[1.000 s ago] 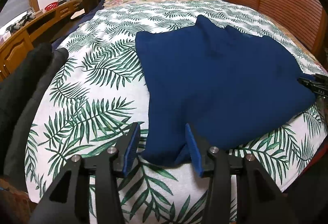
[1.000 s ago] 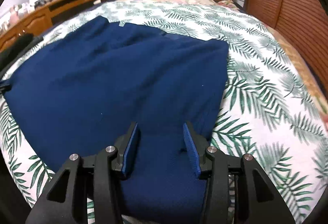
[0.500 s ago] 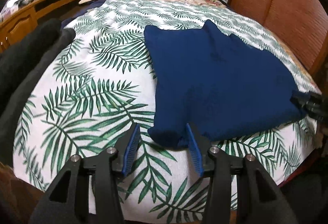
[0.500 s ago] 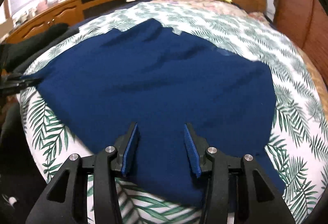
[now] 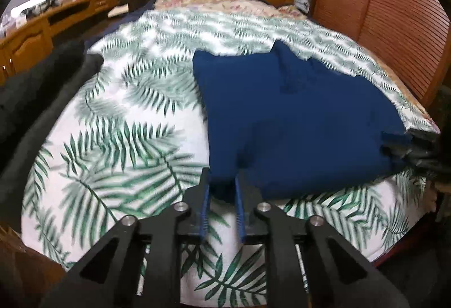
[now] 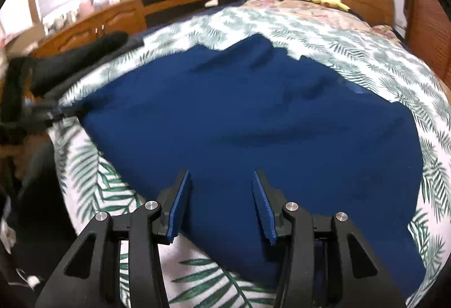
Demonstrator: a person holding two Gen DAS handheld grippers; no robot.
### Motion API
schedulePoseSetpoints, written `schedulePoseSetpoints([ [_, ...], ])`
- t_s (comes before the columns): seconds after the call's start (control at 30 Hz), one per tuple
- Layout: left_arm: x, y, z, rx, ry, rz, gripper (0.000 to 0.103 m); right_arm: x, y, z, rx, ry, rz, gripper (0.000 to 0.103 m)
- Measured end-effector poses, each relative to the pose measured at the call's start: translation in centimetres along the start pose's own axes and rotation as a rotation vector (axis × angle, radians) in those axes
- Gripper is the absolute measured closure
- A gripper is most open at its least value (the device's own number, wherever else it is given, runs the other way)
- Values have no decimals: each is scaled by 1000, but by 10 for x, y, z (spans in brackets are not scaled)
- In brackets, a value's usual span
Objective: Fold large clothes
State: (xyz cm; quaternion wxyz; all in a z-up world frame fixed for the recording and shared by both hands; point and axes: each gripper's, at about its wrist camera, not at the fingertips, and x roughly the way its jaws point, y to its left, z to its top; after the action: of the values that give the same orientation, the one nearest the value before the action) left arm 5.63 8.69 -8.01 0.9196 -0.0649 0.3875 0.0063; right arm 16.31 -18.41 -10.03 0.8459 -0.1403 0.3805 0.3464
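The blue garment (image 6: 253, 116) lies spread flat on the leaf-print bedspread (image 5: 121, 138). The left gripper (image 5: 221, 184) is closing, its pads pinching the garment's near corner; the right gripper (image 6: 220, 181) hovers half-wide over the garment's near edge, holding nothing

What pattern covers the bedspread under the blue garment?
Green palm-leaf fronds on white bedspread, clearest in the left wrist view.
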Motion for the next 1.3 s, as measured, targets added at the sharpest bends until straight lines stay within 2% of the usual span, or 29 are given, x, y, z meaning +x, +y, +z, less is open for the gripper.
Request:
schedulePoseSetpoints([
  [0.1, -18, -13, 18, 48, -57, 2, 96, 6, 1, -3, -6, 26, -7, 57],
  [0.23, -46, -55, 53, 160, -141, -4, 97, -5, -6, -8, 10, 10, 8, 57],
  [0.4, -61, -126, 95, 304, -218, -64, 98, -27, -34, -20, 64, -16, -45, 57],
  [0.5, -58, -169, 115, 374, -236, -116, 99, -43, -54, -29, 87, -32, -99, 58],
  [0.73, -38, -259, 134, 463, -199, -267, 99, -105, -124, -62, 260, -135, -171, 58],
  [0.87, -15, -303, 129, 486, -112, -391, 99, -134, -159, -82, 369, -183, -204, 58],
  [1.0, 9, -326, 107, 513, -43, -400, 99, -140, -173, -91, 414, -179, -252, 58],
  [1.13, 25, -331, 92, 500, 20, -401, 98, -135, -166, -92, 372, -153, -266, 58],
  [1.3, 23, -325, 82, 484, 33, -397, 94, -131, -157, -85, 339, -156, -260, 58],
])
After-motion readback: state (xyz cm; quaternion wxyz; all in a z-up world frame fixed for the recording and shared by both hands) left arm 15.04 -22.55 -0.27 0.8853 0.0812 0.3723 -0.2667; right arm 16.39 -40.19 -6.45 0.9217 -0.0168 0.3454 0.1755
